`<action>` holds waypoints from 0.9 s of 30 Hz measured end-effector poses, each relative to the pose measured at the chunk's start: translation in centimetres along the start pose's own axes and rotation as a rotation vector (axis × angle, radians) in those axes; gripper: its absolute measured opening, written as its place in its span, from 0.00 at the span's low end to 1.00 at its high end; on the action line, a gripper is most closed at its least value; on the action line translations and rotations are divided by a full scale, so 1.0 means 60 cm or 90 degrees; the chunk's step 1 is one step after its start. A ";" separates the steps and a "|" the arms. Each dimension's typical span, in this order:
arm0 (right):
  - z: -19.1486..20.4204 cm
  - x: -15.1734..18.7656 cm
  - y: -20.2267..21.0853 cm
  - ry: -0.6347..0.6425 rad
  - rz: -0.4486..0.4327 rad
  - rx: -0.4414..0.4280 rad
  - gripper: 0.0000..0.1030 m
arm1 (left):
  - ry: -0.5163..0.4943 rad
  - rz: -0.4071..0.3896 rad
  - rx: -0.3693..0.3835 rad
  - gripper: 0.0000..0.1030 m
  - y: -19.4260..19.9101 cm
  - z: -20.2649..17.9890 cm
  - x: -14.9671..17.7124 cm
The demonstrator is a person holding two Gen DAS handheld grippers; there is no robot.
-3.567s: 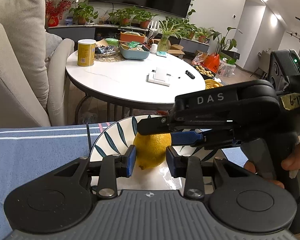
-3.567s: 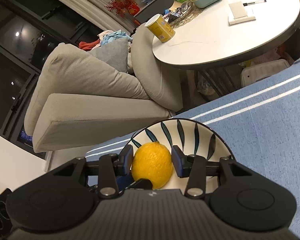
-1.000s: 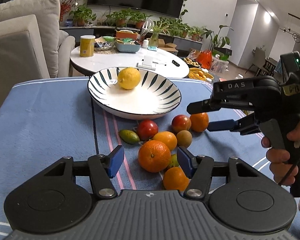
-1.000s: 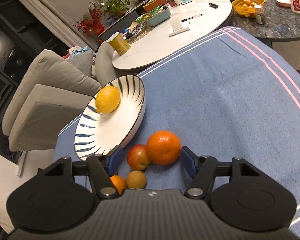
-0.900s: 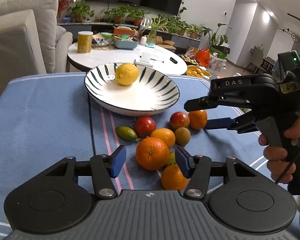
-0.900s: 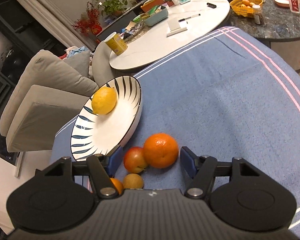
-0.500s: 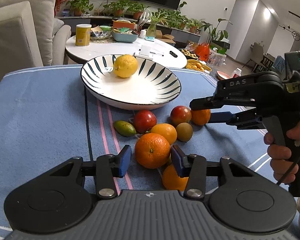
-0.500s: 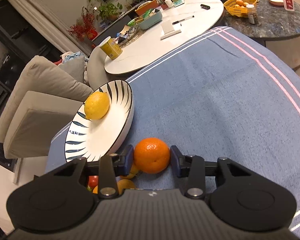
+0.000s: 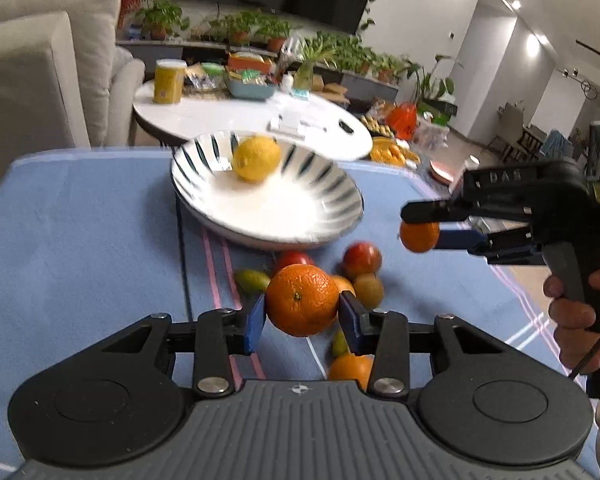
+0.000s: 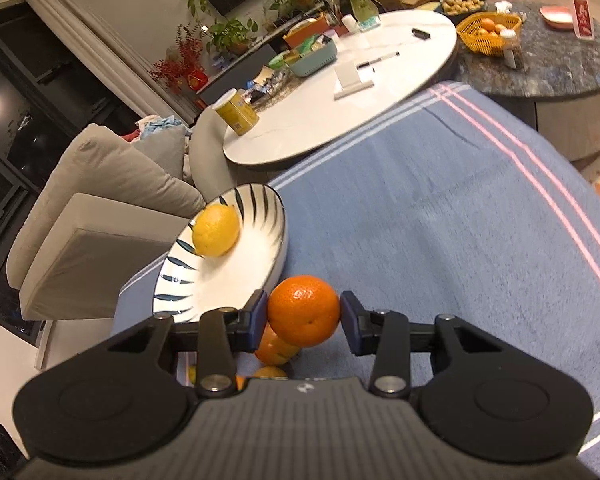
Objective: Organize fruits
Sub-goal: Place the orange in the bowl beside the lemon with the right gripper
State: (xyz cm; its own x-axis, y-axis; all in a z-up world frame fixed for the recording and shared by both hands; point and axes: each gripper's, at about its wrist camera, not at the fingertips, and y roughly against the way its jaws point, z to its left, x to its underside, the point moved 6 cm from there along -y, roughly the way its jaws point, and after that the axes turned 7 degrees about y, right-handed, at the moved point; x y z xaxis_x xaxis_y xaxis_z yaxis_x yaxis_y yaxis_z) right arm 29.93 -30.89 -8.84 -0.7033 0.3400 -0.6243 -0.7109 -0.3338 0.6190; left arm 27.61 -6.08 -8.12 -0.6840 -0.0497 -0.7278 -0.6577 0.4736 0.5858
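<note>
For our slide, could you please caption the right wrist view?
Right gripper clamps a round orange beside the striped white plate holding a yellow lemon.

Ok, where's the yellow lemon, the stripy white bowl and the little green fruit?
yellow lemon [image 9: 257, 159], left wrist view, middle of its peel
stripy white bowl [image 9: 340, 178], left wrist view, striped inner wall
little green fruit [image 9: 251, 280], left wrist view, middle of its skin

A glossy glazed ceramic bowl [image 9: 260, 220] is seen on a matt, napped blue cloth [image 9: 80, 240]; the oranges' [image 9: 302, 300] peel is dimpled.
</note>
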 end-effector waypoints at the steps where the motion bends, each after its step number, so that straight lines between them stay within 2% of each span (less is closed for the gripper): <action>1: 0.003 -0.003 0.002 0.002 -0.003 -0.003 0.40 | 0.001 -0.008 -0.002 0.36 0.004 0.002 -0.008; 12: 0.038 -0.032 -0.002 0.016 -0.010 -0.031 0.40 | -0.003 -0.050 -0.013 0.36 0.021 0.010 -0.080; 27: 0.064 -0.077 -0.055 0.028 0.009 -0.044 0.40 | -0.001 -0.037 -0.028 0.36 -0.044 0.043 -0.136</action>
State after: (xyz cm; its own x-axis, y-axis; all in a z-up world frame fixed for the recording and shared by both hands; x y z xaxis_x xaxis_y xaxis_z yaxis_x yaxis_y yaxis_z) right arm 35.55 -27.97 -6.17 -0.7111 0.2966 -0.6375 -0.6988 -0.3984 0.5941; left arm 35.77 -4.65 -4.66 -0.6440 -0.0747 -0.7614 -0.7093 0.4313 0.5576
